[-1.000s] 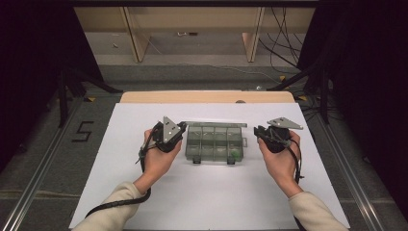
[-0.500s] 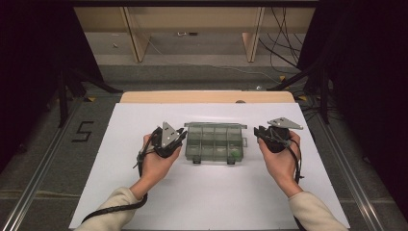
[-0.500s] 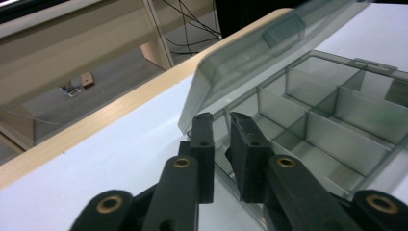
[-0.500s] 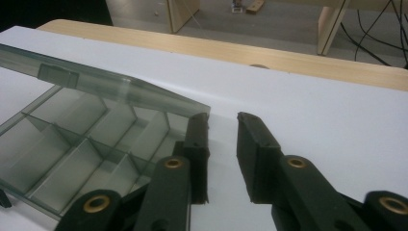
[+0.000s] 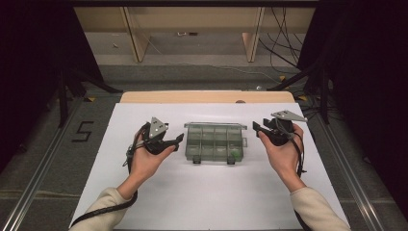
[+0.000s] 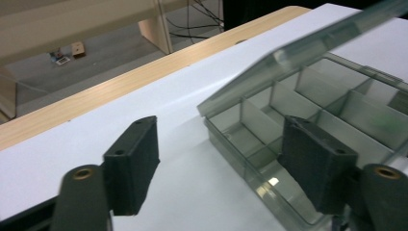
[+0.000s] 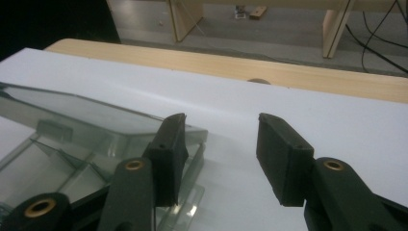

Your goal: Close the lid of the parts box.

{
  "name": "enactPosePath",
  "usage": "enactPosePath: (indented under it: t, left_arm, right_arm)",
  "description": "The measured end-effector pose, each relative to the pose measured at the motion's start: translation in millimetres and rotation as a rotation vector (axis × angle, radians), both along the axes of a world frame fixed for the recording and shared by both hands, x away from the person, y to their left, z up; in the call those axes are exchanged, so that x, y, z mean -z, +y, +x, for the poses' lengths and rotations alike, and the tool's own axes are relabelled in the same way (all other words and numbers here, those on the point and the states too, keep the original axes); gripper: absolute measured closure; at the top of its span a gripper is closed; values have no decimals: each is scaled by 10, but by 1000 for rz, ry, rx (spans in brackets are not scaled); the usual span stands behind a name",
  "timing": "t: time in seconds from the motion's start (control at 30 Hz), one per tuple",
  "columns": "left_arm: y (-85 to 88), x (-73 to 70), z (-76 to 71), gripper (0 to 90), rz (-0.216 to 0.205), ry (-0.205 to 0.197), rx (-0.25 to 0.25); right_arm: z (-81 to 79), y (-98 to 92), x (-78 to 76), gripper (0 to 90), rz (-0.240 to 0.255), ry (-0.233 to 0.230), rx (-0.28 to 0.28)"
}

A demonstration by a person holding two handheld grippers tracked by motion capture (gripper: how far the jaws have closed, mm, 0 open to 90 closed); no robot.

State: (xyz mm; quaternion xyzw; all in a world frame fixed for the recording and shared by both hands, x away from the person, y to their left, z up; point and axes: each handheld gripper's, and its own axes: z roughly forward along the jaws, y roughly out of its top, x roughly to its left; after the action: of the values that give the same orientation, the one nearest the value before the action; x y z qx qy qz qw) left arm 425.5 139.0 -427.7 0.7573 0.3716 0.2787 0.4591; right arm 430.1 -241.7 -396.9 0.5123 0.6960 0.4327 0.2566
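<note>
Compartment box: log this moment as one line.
compartment box: clear, on white table, lid raised | left gripper: just opened, holds nothing | right gripper: just opened, holds nothing

The left gripper (image 6: 221,173) has just been opening its 2 black jaws, which stand wide apart with bare white table surface (image 6: 144,101) between them. Just past the right jaw sits a clear, grey-tinted plastic compartment box (image 6: 288,120), its lid (image 6: 308,53) lifted and tilted above the dividers. A light wooden table edge (image 6: 120,82) runs beyond the white surface.
</note>
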Motion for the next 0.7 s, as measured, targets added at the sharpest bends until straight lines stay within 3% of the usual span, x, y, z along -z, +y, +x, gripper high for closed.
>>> enactPosePath:
  t: [0.1, 0.17, 0.27, 0.3, 0.4, 0.47, 0.57, 0.7]
  left_arm:
    - [27, -35, 48, 248, -6, 9, -11]
    - [36, -58, 75, 247, -33, 14, -20]
    - [40, -119, 117, 292, -60, 22, -23]
    - [37, -139, 125, 311, -67, 29, -26]
    - [33, -203, 154, 435, -86, 20, -33]
    - [28, -253, 167, 575, -85, -1, -32]
    - [-19, -313, 153, 748, -87, 4, -21]
    - [-89, -364, 140, 895, -94, 18, 4]
  right_arm:
    - [29, 9, -24, 507, -1, -11, 0]
    - [39, 23, -45, 507, 14, 1, -4]
    - [51, 47, -78, 510, 15, 15, -14]
    - [61, 61, -80, 527, 27, 1, -17]
    - [73, 97, -114, 615, 42, 4, -38]
    - [75, 124, -132, 716, 43, 12, -59]
    - [63, 169, -150, 846, 56, 45, -93]
    - [44, 206, -171, 900, 46, 67, -124]
